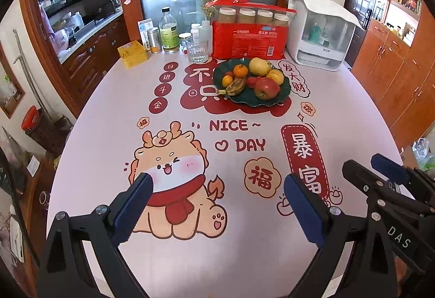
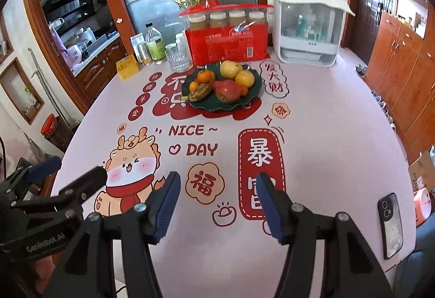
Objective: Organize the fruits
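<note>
On the far surface [image 1: 108, 134], a green plate [image 1: 284, 92] holds one banana [image 1: 236, 87], one red apple [image 1: 265, 88], one pear [image 1: 259, 66] and several small citrus fruits. Left gripper [image 1: 217, 200] and right gripper [image 2: 217, 201] hover near, fingers apart, empty.

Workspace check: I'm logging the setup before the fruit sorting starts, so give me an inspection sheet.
Surface: table under a pink cartoon-print cover.
Job's things: green plate holding a banana, a red apple, a pear and tangerines.
Clutter: drinking glass, red paper-cup pack, white cup cabinet, bottles, yellow box, phone at the right edge.
Grippers: left tool and right tool both open, empty, above the near table.
Cables: nothing seen.
Surroundings: wooden cabinets, glass door, kitchen at left.
</note>
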